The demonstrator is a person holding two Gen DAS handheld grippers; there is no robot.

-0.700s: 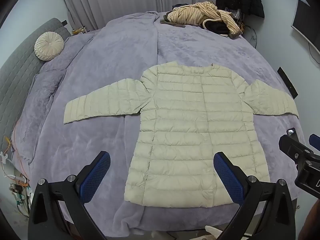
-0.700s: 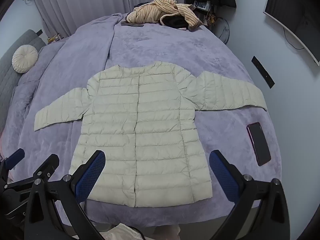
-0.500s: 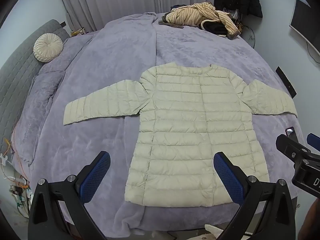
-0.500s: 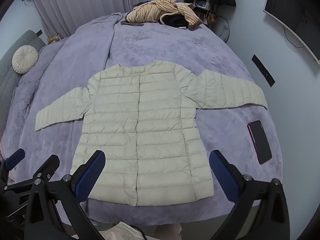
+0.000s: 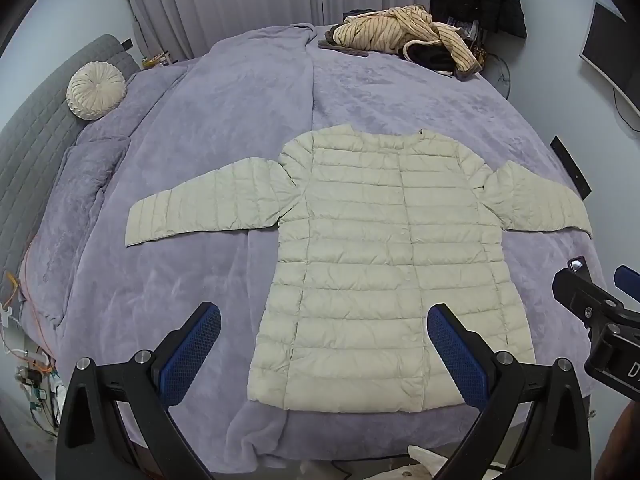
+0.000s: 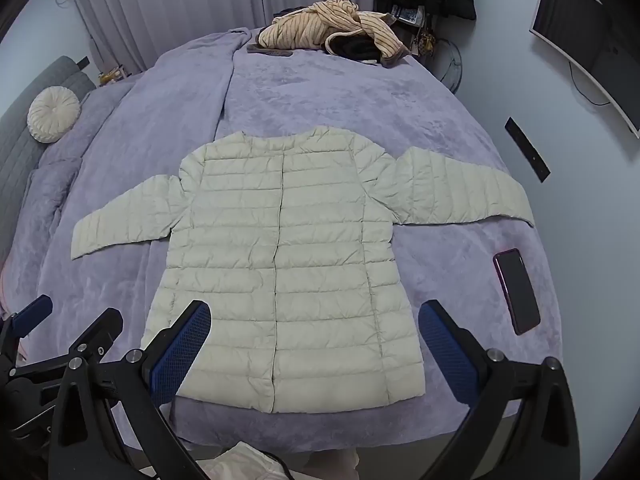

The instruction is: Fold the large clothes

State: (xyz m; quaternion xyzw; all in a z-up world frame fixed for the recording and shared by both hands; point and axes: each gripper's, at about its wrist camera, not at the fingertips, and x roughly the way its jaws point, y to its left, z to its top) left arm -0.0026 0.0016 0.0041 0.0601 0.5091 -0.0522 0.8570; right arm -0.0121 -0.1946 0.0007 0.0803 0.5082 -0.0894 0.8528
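Left wrist, jacket (image 5: 384, 264) flat (sleeves spread), bed (image 5: 200, 152)

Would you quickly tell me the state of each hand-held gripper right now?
Left hand-held gripper: open, holding nothing, above the jacket.
Right hand-held gripper: open, holding nothing, also clear of the jacket.

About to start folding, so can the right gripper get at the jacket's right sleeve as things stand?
Probably yes: the right gripper hangs open above the jacket, nothing lies on that sleeve, and the phone sits apart.
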